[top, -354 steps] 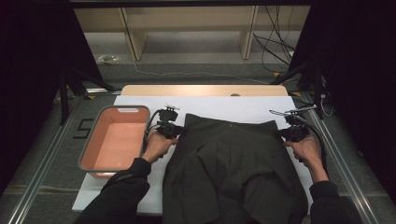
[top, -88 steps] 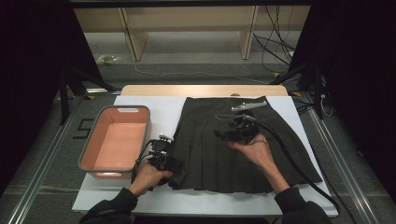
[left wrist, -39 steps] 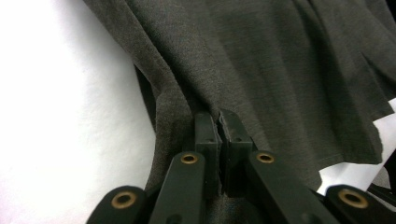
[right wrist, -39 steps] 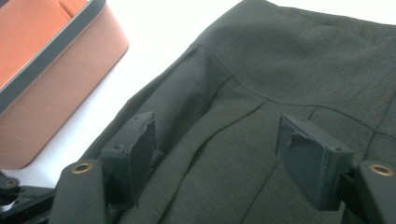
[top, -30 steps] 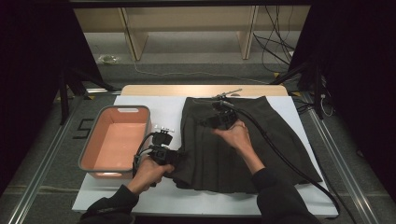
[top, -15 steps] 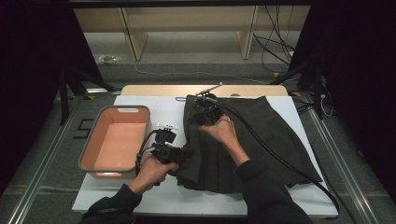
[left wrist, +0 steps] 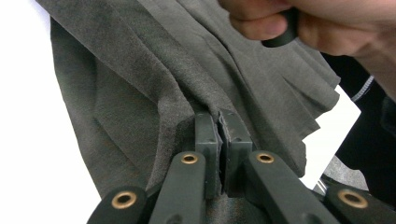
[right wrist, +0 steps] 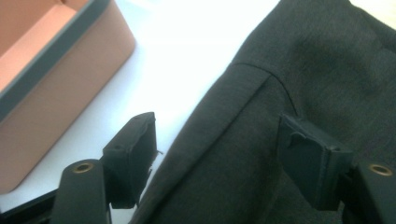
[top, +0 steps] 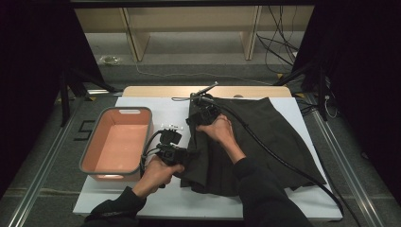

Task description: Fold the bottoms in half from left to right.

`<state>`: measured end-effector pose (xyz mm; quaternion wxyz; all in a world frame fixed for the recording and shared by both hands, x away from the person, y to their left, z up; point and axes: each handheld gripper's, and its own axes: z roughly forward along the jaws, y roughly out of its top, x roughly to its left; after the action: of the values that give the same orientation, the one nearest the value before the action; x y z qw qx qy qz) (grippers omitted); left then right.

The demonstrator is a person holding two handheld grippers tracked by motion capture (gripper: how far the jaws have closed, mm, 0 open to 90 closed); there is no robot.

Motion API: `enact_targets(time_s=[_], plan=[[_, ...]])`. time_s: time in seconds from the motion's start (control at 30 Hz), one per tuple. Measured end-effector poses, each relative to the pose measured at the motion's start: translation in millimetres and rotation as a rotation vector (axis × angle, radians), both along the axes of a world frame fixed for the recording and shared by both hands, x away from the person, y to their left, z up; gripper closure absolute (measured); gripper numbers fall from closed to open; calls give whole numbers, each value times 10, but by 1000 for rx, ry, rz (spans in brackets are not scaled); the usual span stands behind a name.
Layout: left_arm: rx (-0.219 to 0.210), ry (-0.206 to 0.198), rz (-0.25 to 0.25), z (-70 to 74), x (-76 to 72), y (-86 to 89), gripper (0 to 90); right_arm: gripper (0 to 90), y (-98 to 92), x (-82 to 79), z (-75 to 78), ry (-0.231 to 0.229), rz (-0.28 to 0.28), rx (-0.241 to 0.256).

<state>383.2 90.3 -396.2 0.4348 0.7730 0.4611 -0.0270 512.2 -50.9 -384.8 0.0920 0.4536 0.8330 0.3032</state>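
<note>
The left hand-held gripper [left wrist: 218, 140] has its jaws pressed together on a pinch of the dark pleated skirt [top: 246, 142], near the skirt's left edge at the front of the desk [top: 142, 203]. The right hand-held gripper [right wrist: 219, 163] has its jaws spread wide, one over the white desk surface and the other over the cloth, straddling the skirt's folded edge at its waistband end without clamping it. The skirt lies spread across the middle and right of the desk, its left side bunched and partly doubled over between the two hands. Just left of it stands a pink bin [top: 118, 142] with a grey rim. The risk, as I judge it, is that the right jaws close on only the top layer, or slip off the edge altogether, so the fold comes out crooked. A hard pull from the left side could also drag the whole skirt toward the bin and undo the pleats.
</note>
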Motion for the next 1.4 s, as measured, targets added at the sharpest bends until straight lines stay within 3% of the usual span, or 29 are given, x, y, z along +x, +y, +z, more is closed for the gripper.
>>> enact_targets(time_s=[0.2, 0.33, 0.53, 0.6, 0.97, 1.4], plan=[[-2, -20, -14, 64, -5, -42, 870, 368, -21, 28, -37, 30, -5, -26], [-14, -30, -18, 121, -3, -75, 871, 470, -39, 43, -35, 47, -3, -31], [-33, -43, -35, 201, 4, -143, 870, 803, -58, 2, 20, 48, 27, -37], [-41, -51, -42, 238, 0, -165, 870, 867, -71, -22, 60, 35, 37, -39], [-81, -79, -103, 431, 2, -318, 870, 886, -365, -98, 388, -19, 28, -8], [-123, -73, -152, 541, 56, -599, 868, 886, -751, -145, 585, -42, -23, 24]])
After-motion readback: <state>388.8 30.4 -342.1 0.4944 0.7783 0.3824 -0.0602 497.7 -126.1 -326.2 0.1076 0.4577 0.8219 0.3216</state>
